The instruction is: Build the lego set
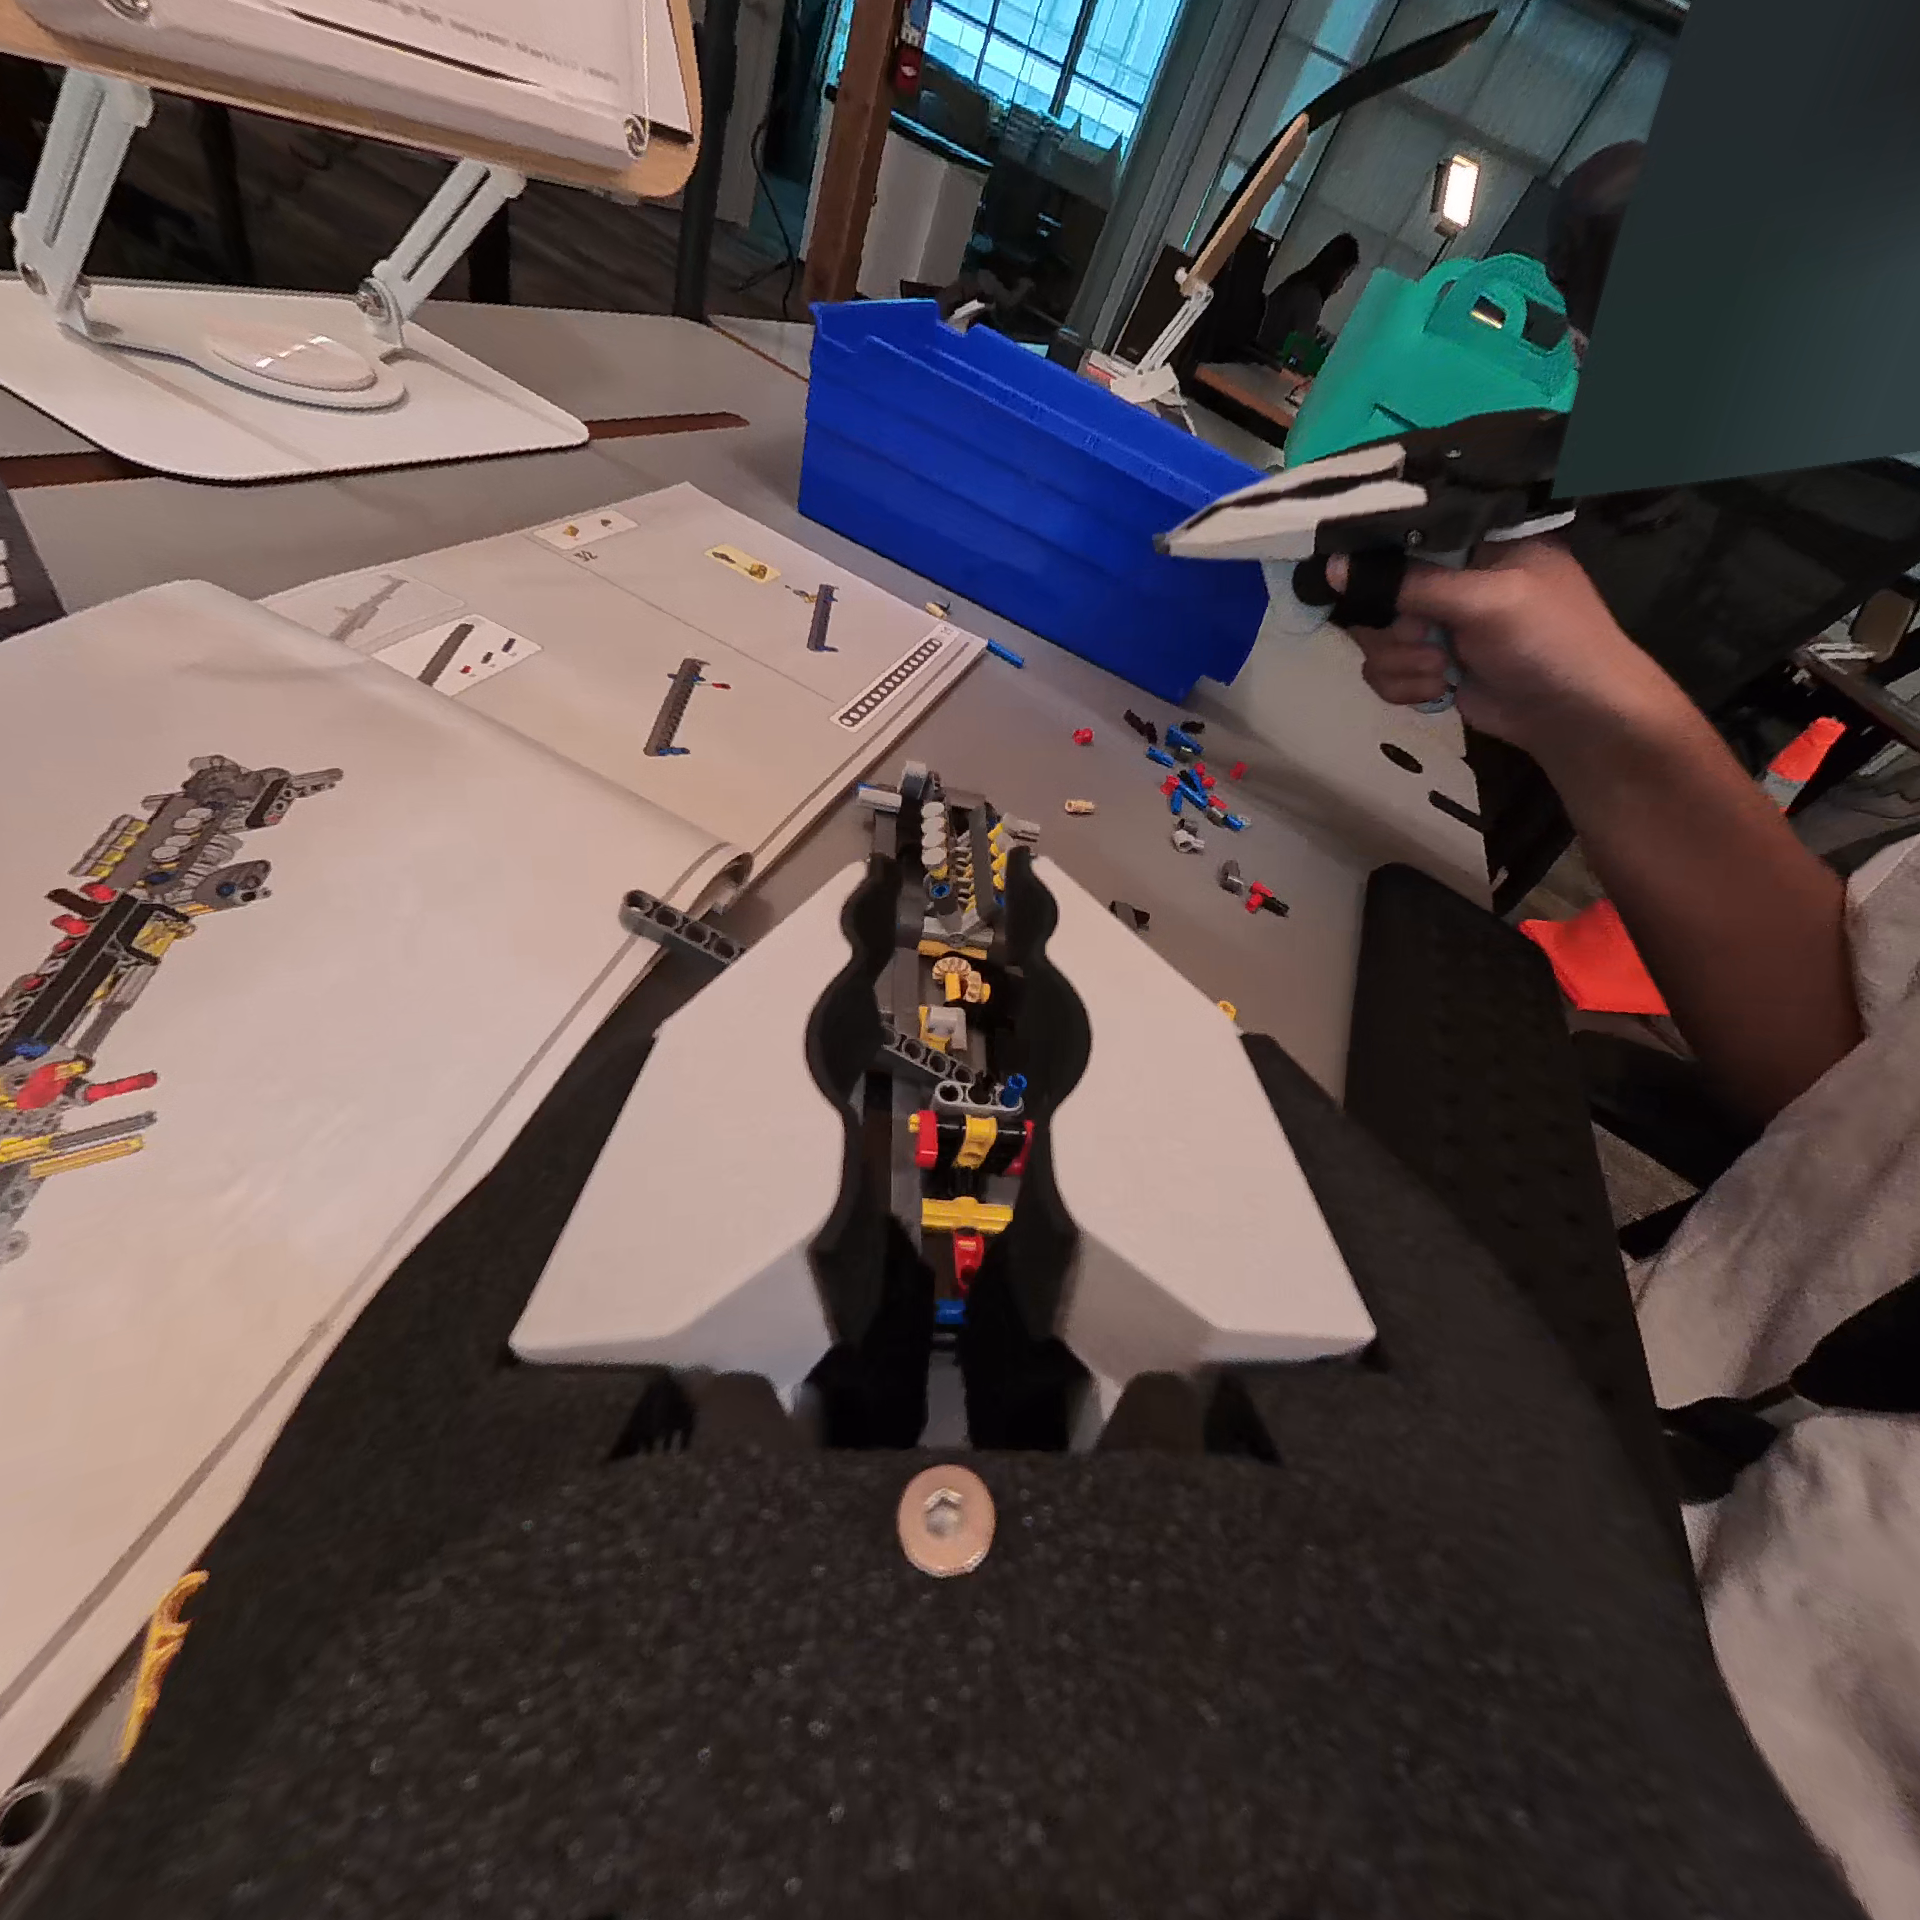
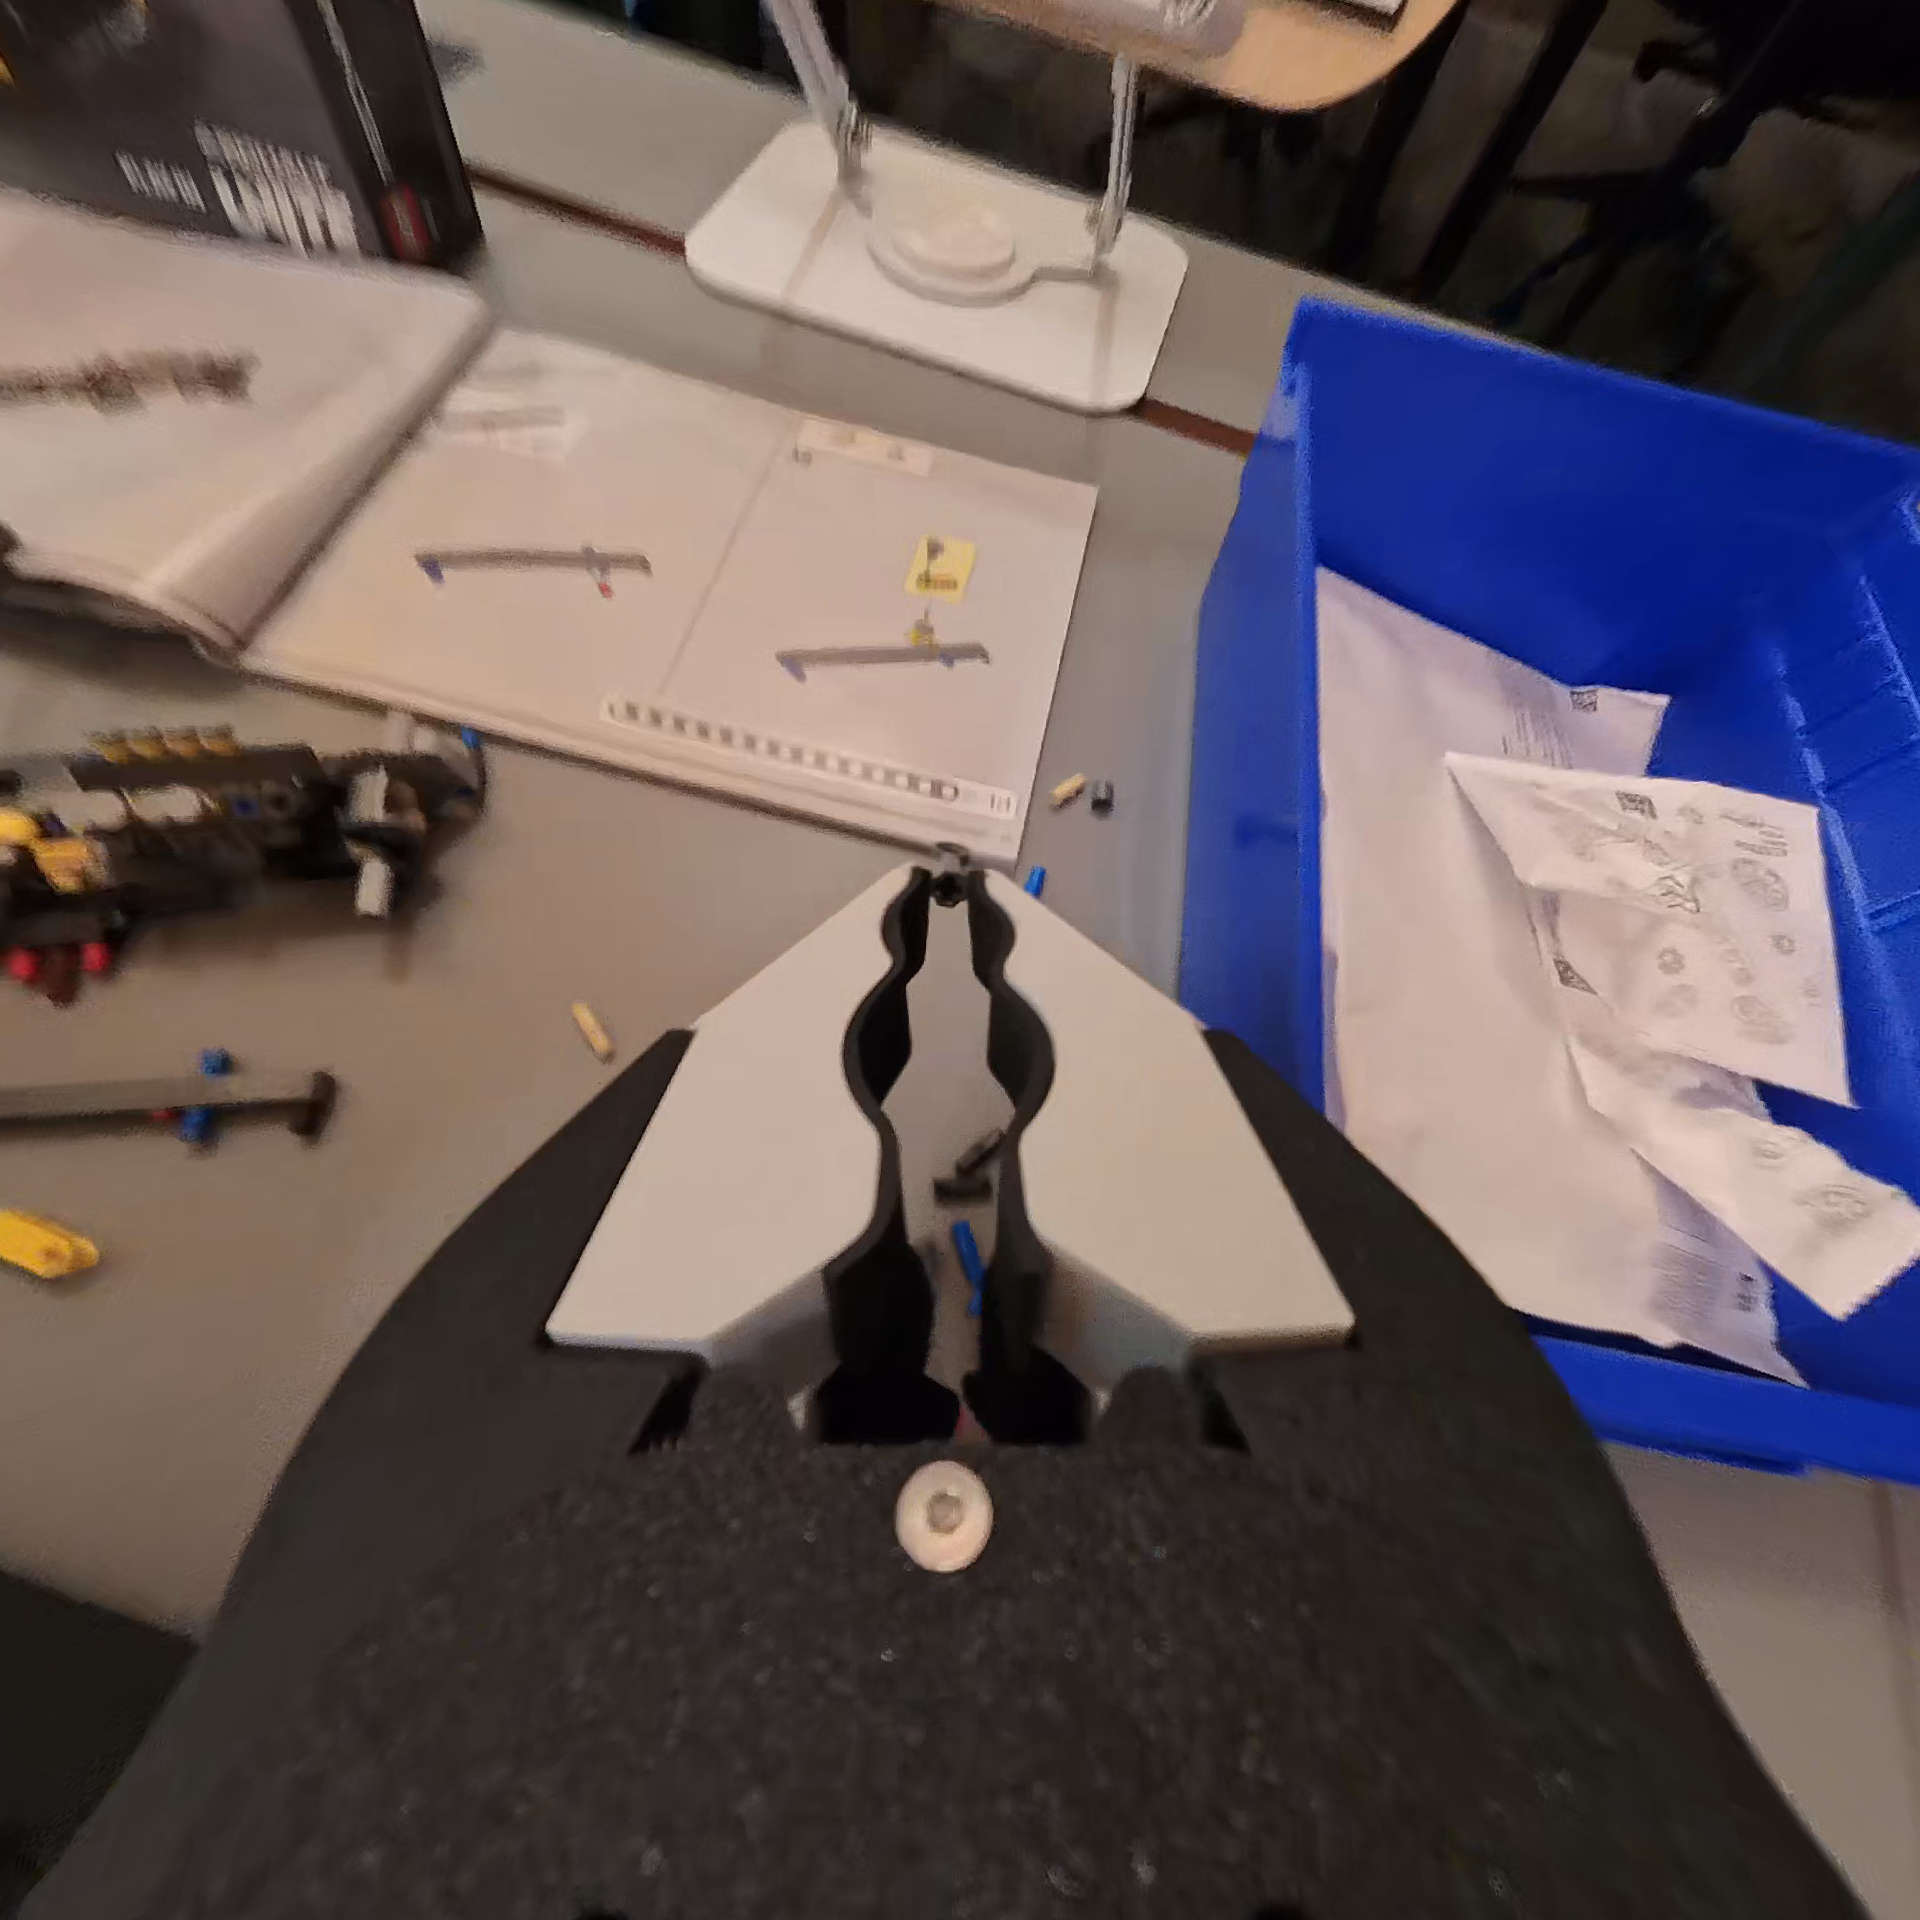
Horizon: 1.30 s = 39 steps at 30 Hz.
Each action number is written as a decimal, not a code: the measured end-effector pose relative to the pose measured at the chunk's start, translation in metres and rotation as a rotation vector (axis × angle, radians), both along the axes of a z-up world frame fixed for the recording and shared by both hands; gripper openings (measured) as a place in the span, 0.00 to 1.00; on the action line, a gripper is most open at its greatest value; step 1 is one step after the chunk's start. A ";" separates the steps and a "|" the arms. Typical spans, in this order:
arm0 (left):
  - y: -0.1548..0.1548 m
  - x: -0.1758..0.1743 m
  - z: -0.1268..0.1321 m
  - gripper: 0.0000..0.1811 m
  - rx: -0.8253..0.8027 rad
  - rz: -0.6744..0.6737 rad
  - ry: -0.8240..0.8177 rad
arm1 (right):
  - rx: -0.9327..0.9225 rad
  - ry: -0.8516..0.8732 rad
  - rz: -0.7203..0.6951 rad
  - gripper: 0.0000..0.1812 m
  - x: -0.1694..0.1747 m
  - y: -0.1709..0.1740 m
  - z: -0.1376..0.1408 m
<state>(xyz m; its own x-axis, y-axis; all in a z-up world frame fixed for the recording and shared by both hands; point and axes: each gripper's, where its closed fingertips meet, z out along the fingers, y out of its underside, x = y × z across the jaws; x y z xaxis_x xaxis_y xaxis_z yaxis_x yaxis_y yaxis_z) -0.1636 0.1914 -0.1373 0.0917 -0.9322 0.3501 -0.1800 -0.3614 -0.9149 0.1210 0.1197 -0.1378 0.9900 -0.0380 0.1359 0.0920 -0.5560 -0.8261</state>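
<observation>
My left gripper [image 1: 951,883] has its jaws around a long grey, black and yellow lego assembly [image 1: 956,1049] that runs lengthwise between the fingers, the pads against its sides. The same assembly shows at the left of the right wrist view [image 2: 208,831], low over the grey table. My right gripper [image 2: 948,878] is shut on a small black lego piece [image 2: 951,862] at its very tips, above the table by the booklet's corner. It also shows in the left wrist view [image 1: 1179,540], held up in front of the blue bin by a hand.
An open instruction booklet [image 1: 623,644] [image 2: 727,582] lies on the table. A blue bin [image 2: 1558,540] [image 1: 1018,488] holds paper bags [image 2: 1507,935]. Loose small pieces [image 1: 1195,779] are scattered nearby. A dark beam with blue pins [image 2: 166,1107], a yellow piece [image 2: 47,1252] and a white stand [image 2: 935,260] are around.
</observation>
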 end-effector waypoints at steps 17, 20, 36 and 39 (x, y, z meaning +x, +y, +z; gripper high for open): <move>0.009 -0.005 0.002 0.11 -0.019 0.030 -0.015 | -0.298 -0.057 0.028 0.03 0.004 -0.004 -0.078; 0.012 -0.005 0.001 0.10 -0.038 0.036 -0.017 | -0.266 -0.007 0.026 0.03 0.001 -0.005 -0.077; 0.018 -0.005 0.001 0.10 -0.074 0.041 -0.029 | -0.266 -0.021 0.041 0.03 0.011 0.004 -0.077; 0.018 -0.005 0.001 0.11 -0.073 0.039 -0.025 | -0.276 -0.025 0.039 0.03 0.015 0.003 -0.080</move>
